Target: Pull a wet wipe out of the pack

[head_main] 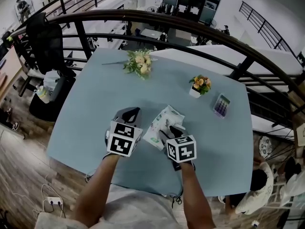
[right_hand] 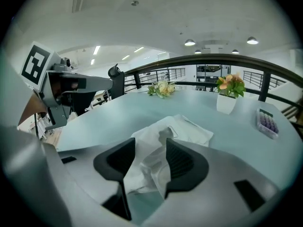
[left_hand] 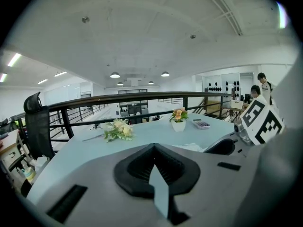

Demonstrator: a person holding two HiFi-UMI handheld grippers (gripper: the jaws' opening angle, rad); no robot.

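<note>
R hand-held gripper (right_hand: 149, 148) sits over the near end of the pack (head_main: 163, 120), lower centre of head view. The wet wipe (right_hand: 150, 167) stands up btwn its half-closed jaws, not yet pinched afaict. Pack's long axis runs toward upper right on the tabletop (head_main: 90, 104). L hand-held gripper (left_hand: 154, 148) is just left of the pack, jaws together, empty.

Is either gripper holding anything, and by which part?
Nothing held. The right gripper, open, has the pulled-up end of the wet wipe between its jaws; the left gripper is shut, empty.
</note>
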